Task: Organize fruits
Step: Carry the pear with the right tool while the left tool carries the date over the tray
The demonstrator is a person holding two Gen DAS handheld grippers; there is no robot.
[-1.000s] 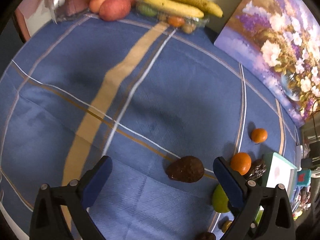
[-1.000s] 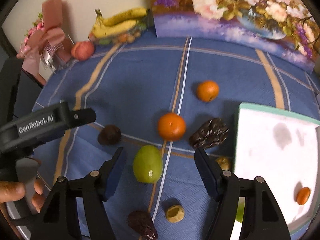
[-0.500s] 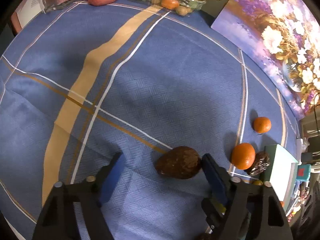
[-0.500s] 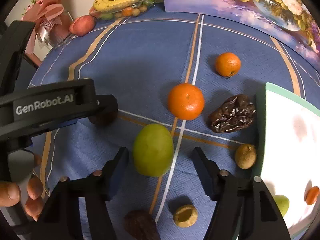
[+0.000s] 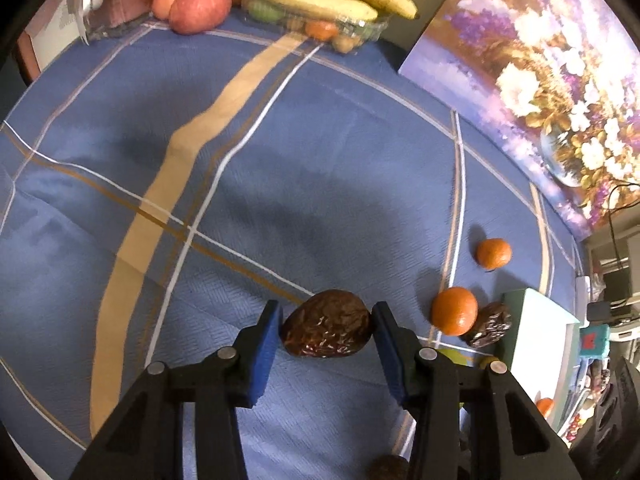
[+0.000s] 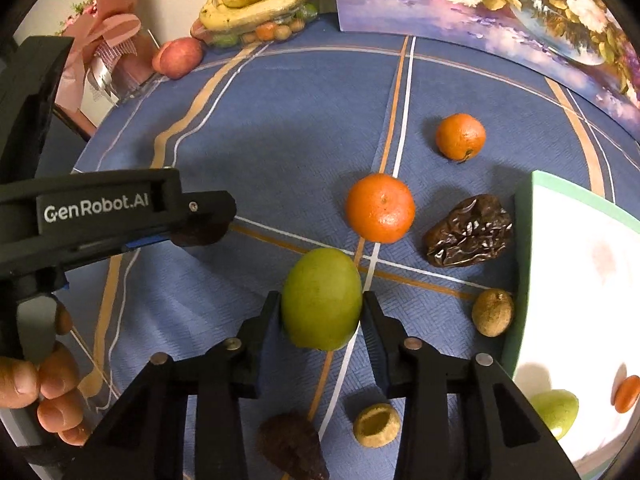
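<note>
Fruits lie scattered on the blue tablecloth [image 5: 280, 152] — grasp step: left gripper [image 5: 326, 330] jaws closing around the brown wrinkled fruit [image 5: 326, 330], right gripper [image 6: 322, 312] jaws closing on the green fruit [image 6: 322, 298], pads touching — next, presumably lift both toward the white tray [image 6: 580, 260].

"GenRobot.AI", white lettering, on black left gripper [image 6: 200, 232] body.

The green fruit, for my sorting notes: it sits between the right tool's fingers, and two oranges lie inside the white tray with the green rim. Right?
Not quite. The green fruit is between the right tool's closing fingers, but the two oranges lie on the blue cloth beside the tray, as the right wrist view shows.
</note>
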